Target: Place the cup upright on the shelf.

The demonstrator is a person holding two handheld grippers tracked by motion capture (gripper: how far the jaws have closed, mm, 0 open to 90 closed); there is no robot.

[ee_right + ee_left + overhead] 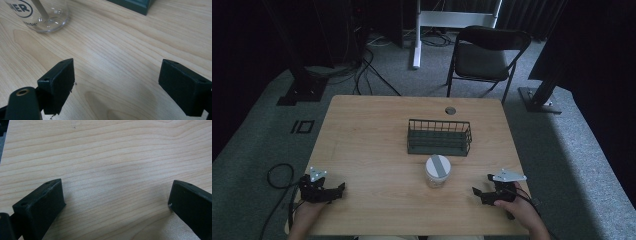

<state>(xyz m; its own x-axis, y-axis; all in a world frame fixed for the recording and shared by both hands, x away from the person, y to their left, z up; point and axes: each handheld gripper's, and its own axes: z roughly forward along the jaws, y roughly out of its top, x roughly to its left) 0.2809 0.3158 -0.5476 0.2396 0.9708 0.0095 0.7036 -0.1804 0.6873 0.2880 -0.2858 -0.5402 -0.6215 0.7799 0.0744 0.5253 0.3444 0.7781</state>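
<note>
Standing between both spread hand-held grippers, the jar touches neither.

So there's a clear jar standing upright on the desk, white lid with a grey stripe across it, still closed. It sits just in front of the dark wire basket, near it but not touching. The basket looks empty and sits upright.
</note>
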